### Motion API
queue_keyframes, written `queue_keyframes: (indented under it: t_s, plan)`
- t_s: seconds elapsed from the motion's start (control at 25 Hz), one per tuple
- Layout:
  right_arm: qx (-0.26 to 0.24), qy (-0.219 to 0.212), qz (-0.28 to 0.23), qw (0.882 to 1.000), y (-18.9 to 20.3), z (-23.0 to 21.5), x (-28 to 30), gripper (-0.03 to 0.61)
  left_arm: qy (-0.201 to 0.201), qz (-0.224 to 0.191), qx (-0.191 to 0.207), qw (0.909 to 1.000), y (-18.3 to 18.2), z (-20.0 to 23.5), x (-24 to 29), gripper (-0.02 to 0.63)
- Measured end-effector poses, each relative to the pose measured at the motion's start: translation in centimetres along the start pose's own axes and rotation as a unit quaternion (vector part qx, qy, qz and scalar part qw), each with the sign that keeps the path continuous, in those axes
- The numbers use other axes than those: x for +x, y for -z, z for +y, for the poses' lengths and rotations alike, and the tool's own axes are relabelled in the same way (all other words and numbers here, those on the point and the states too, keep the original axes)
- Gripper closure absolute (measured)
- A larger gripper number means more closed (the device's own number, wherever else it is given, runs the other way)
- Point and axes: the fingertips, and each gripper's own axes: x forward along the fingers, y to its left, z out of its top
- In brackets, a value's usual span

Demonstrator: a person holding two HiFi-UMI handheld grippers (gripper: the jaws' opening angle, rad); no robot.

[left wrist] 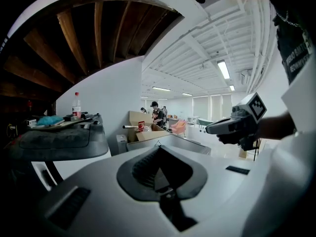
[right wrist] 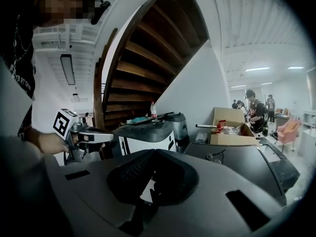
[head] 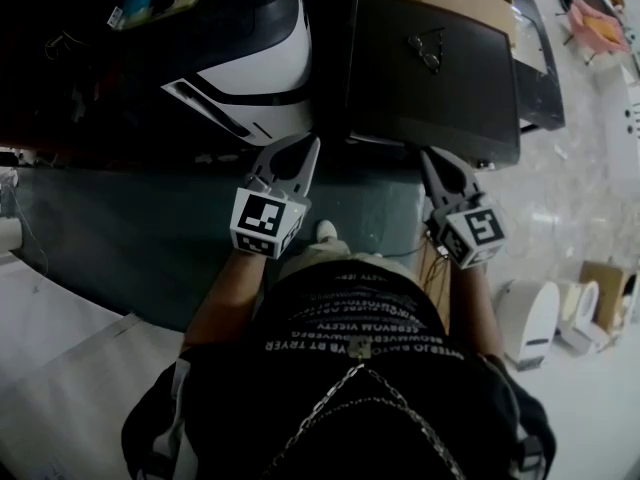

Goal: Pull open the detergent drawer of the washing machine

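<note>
Two grippers are held out side by side, both with jaws pressed together and empty. Ahead and to the left stands what seems to be the washing machine (head: 262, 63) — white, dark-topped — nearest the left gripper (head: 305, 149). Its detergent drawer can't be picked out; it presumably runs across the front face. A dark appliance (head: 400, 88) with glasses (head: 428, 50) on top sits just beside it — directly before the right gripper (head: 430, 158).

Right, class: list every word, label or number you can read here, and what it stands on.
Black shirt: rows of white capitals, upside down, too blurred to read.
Bottle: red label, too small to read.
Cube on left claw, cube on right claw: square markers only, no words.
</note>
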Motion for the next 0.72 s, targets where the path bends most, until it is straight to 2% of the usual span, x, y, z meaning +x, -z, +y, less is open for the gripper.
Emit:
queue_keyframes:
  t_s: [0.24, 0.56, 0.72]
  plan:
    - [0.007, 0.017, -0.002, 1.0, -0.4, 0.5, 1.6, 0.577, 0.024, 0.003, 0.001, 0.9997, 0.7, 2.0, 0.9, 0.611]
    - [0.021, 0.042, 0.02, 0.999, 2.2, -1.9, 2.0, 0.576, 0.043, 0.026, -0.002, 0.9987, 2.7, 2.1, 3.0, 0.609]
    - [0.026, 0.036, 0.035, 0.998, 2.9, -2.4, 2.8, 0.577, 0.044, 0.042, -0.003, 0.9981, 3.8, 2.1, 4.1, 0.609]
